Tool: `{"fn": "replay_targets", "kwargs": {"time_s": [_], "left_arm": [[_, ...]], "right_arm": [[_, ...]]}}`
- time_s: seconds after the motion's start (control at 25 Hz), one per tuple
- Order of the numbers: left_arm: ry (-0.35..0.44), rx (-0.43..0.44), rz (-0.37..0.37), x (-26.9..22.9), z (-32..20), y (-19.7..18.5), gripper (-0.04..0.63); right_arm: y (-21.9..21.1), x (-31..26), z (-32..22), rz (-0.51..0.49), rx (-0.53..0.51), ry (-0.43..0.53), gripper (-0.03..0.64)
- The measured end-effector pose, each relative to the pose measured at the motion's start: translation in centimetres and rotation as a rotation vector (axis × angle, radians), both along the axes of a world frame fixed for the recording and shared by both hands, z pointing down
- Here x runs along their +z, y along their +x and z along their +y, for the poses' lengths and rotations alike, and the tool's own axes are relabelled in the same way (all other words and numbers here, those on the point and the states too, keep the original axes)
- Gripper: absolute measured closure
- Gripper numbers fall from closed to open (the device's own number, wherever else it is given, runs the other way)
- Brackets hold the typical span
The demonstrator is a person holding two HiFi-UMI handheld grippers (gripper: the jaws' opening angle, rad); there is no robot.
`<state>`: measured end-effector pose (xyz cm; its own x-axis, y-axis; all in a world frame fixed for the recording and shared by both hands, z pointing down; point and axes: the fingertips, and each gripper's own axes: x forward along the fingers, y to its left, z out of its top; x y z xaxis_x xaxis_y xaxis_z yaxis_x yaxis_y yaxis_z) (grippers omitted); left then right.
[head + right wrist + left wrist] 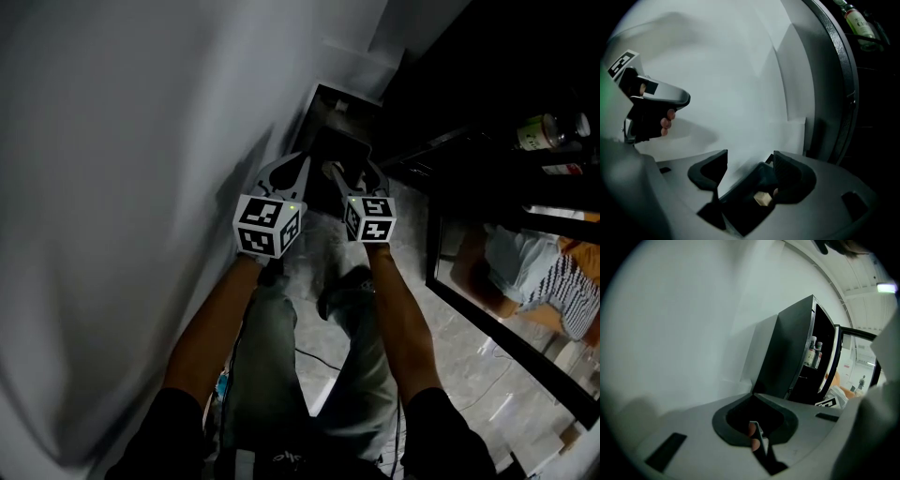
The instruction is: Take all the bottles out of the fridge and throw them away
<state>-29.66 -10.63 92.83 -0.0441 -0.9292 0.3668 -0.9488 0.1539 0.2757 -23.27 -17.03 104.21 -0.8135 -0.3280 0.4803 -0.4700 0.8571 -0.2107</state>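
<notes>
Two grippers held low by the white wall; the bottles are in the fridge.

The left gripper has its jaws together with nothing between them. The right gripper, just beside it, has its jaws wide apart, with only bare wall showing in the gap. Both point forward and a little down, above the person's legs and the marble floor. The fridge is black and stands open on the right. The bottles stand upright on a shelf near its front edge, well apart from both grippers.
</notes>
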Motion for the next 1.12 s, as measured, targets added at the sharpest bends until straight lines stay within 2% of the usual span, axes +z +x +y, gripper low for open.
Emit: {"fn": "replay_targets", "kwargs": {"time_s": [0.16, 0.32, 0.44, 0.56, 0.8, 1.12], "left_arm": [[-0.012, 0.011, 0.008, -4.5, 0.2, 0.9, 0.594], [0.007, 0.006, 0.038, -12.8, 0.0, 2.4, 0.594], [0.024, 0.03, 0.035, -19.8, -0.7, 3.9, 0.594], [0.052, 0.083, 0.015, -26.9, -2.3, 5.7, 0.594], [0.093, 0.172, -0.033, -38.9, -5.5, 8.8, 0.594], [0.156, 0.312, -0.053, -49.0, -7.8, 15.3, 0.594]], "right_arm": [[1.4, -6.8, -0.1, -0.041, 0.018, 0.001, 0.324], [3.9, -16.7, -0.2, -0.076, 0.037, 0.022, 0.329], [6.1, -25.0, -0.6, -0.102, 0.072, 0.042, 0.417], [8.0, -33.9, -1.6, -0.118, 0.114, 0.107, 0.505], [12.1, -48.0, -3.5, -0.151, 0.204, 0.177, 0.608], [16.8, -59.7, -3.5, -0.169, 0.261, 0.239, 0.609]]}}
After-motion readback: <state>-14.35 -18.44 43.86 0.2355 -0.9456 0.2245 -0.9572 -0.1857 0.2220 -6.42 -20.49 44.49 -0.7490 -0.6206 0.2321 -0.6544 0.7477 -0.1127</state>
